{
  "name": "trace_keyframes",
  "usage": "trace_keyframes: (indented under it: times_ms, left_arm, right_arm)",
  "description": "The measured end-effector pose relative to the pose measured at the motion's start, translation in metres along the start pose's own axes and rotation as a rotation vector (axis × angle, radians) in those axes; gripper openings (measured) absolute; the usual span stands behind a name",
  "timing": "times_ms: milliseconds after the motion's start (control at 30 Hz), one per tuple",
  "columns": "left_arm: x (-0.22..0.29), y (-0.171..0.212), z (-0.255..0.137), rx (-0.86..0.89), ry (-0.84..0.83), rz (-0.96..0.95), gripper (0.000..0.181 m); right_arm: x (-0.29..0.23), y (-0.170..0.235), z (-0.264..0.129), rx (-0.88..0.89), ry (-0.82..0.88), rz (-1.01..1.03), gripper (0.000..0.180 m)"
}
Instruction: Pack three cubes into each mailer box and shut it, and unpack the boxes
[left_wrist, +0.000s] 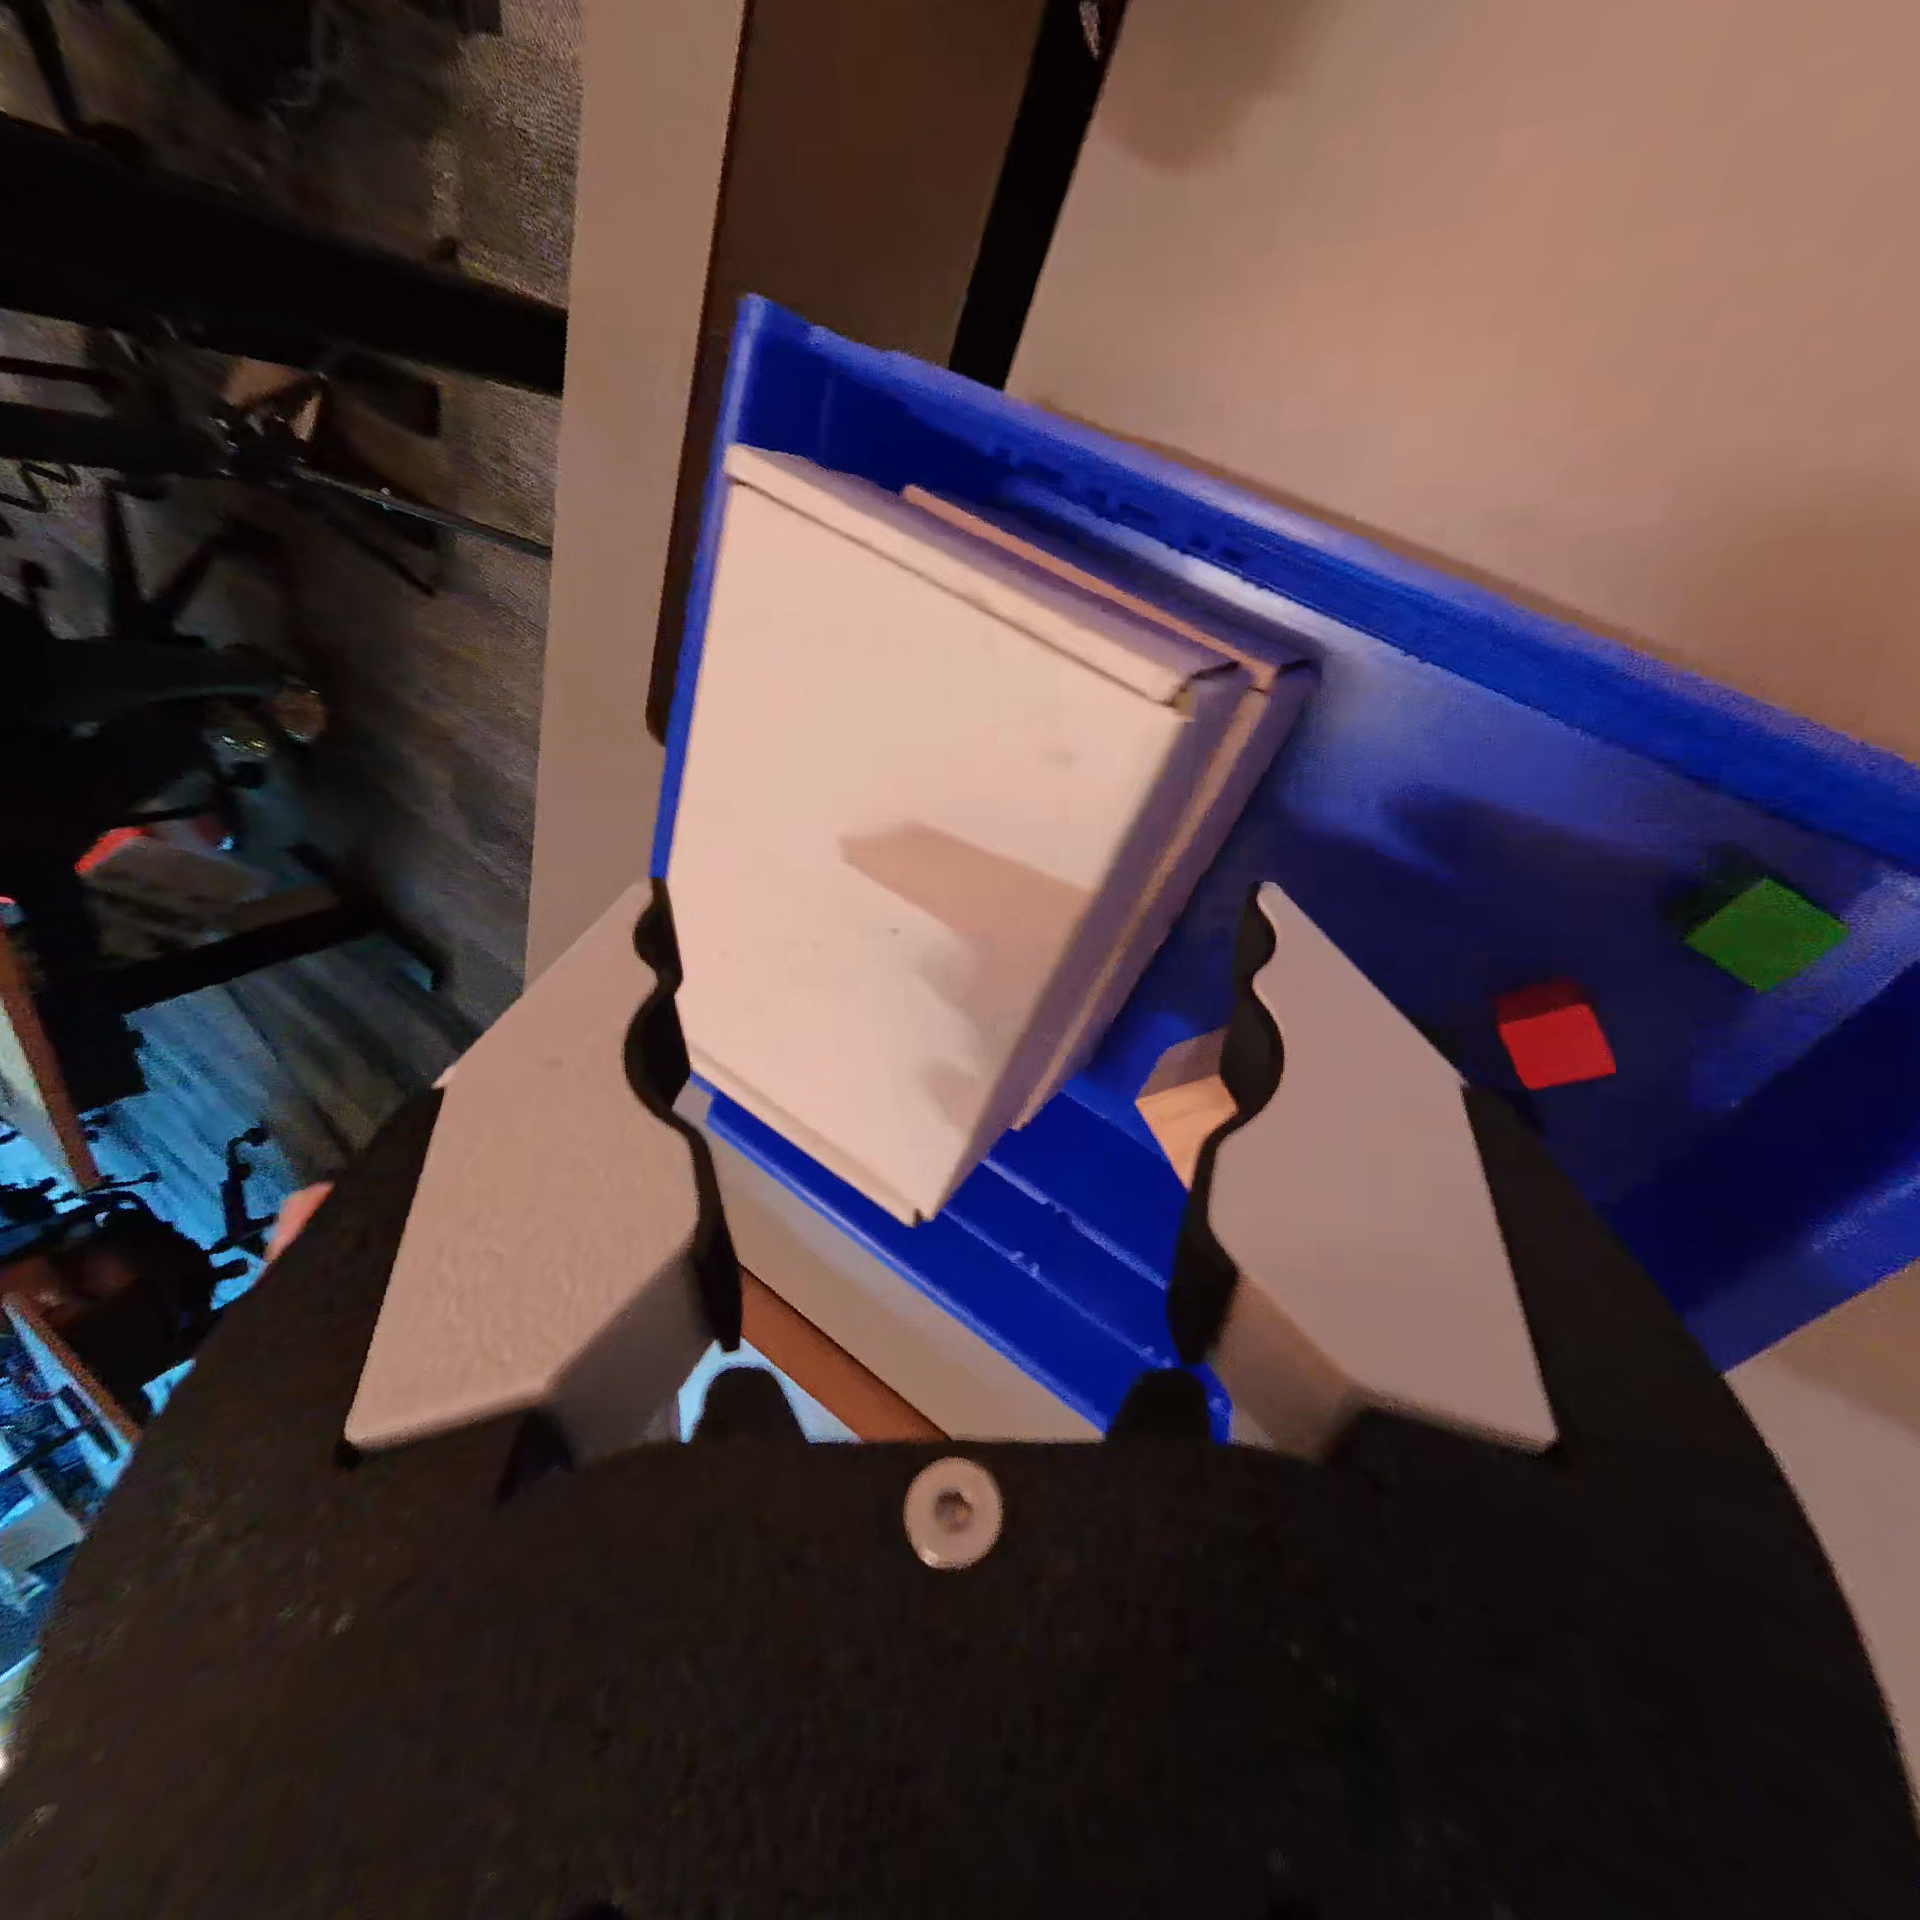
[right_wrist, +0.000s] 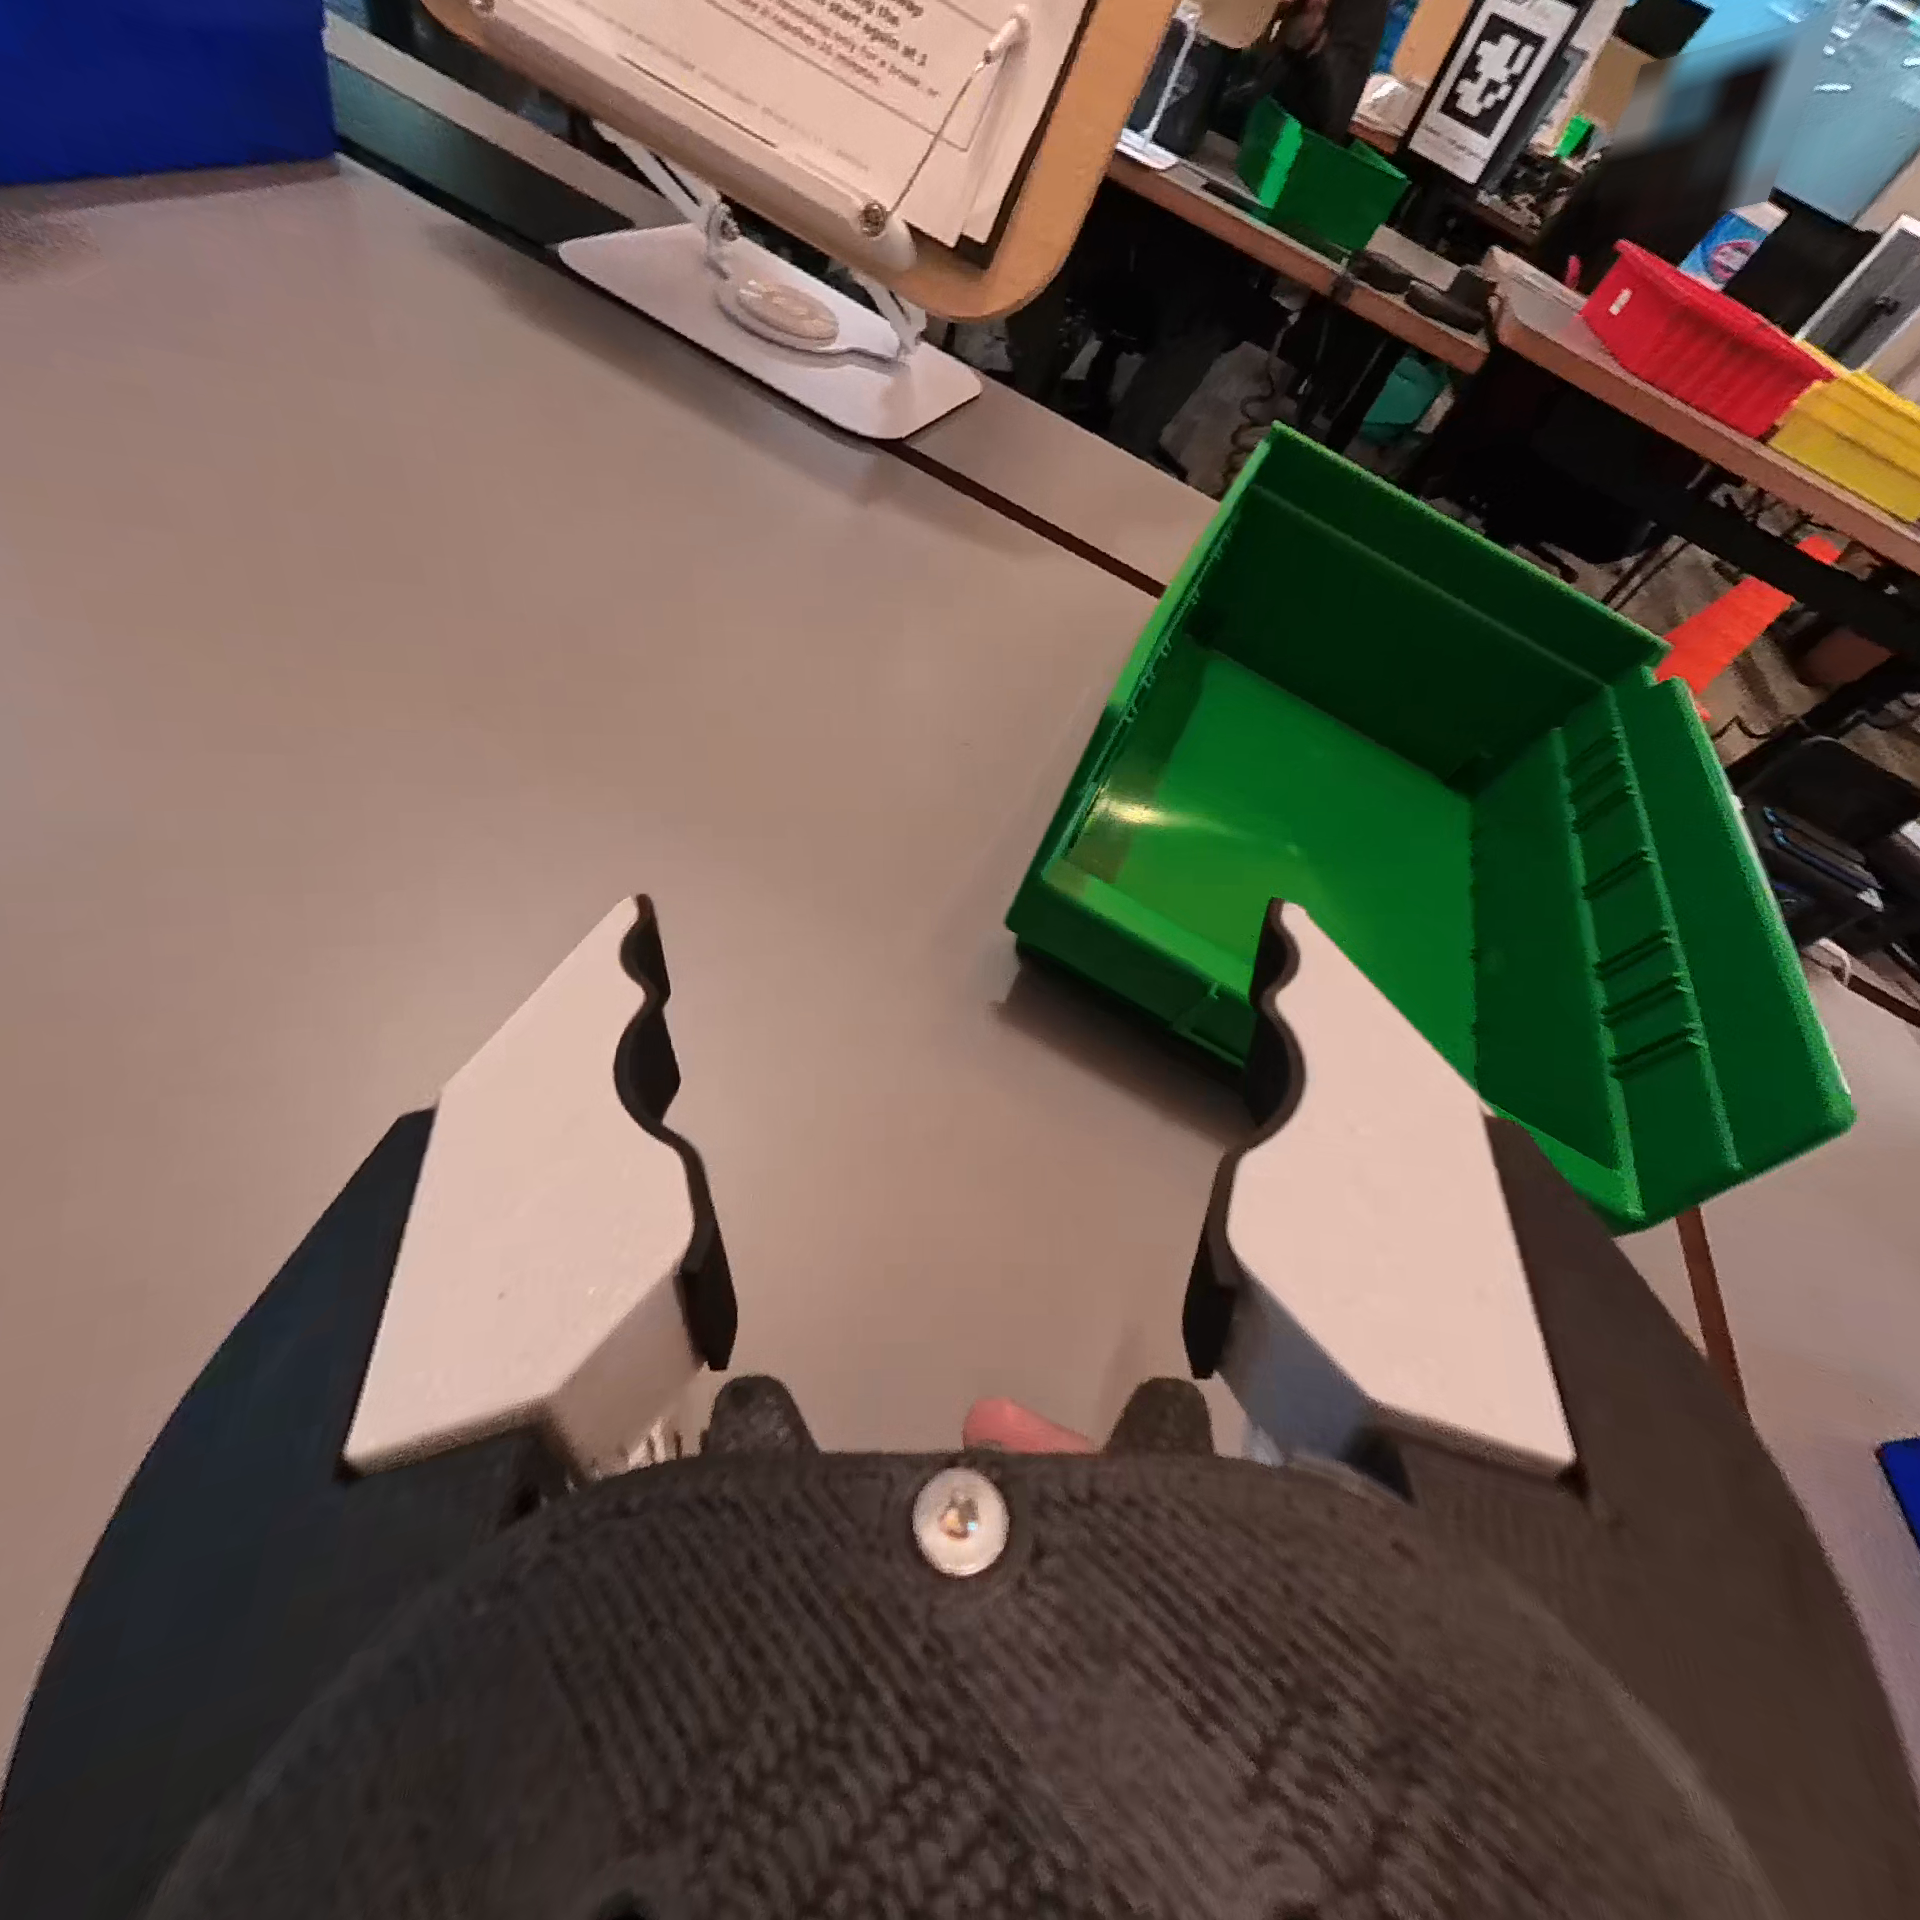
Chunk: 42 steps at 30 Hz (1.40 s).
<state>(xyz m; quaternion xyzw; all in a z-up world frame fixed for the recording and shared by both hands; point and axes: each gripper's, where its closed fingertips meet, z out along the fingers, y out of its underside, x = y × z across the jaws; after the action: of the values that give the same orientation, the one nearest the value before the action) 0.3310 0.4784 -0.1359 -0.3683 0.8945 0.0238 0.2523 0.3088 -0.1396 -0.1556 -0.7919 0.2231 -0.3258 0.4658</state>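
the left tongs (left_wrist: 951, 1023) are seen spread wide, gripping nothing, tilted over a blue bin (left_wrist: 1455, 748) on the tabletop (left_wrist: 1507, 260). closed white mailer boxes (left_wrist: 914, 810) are stacked in the bin at 12 o'clock, just beyond the fingertips. a red cube (left_wrist: 1555, 1036) and a green cube (left_wrist: 1763, 932) lie in the bin at 2 o'clock. the right tongs (right_wrist: 961, 1023) are likewise held wide apart and empty above the tabletop (right_wrist: 520, 623). only there is a green bin (right_wrist: 1403, 831) shown, at 1 o'clock.
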Motion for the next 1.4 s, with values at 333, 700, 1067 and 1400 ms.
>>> trace_keyframes:
  times_ms: [333,700,1067,1400]
  left_arm:
    - [-0.026,0.010,0.030,-0.171,0.218,0.082,0.114]
    - [-0.010,0.015,0.050,-0.221,0.410,0.089,0.123]
    - [0.002,0.021,0.047,-0.246,0.411,0.099,0.129]
    - [0.003,0.037,0.055,-0.288,0.382,0.132,0.136]
  right_arm:
    - [-0.006,0.018,0.004,-0.073,-0.024,-0.041,0.112]
    - [-0.001,0.041,-0.002,-0.121,-0.022,-0.018,0.111]
    - [0.003,0.040,-0.005,-0.113,-0.017,-0.023,0.109]
    - [0.014,0.035,-0.014,-0.087,0.018,-0.007,0.106]
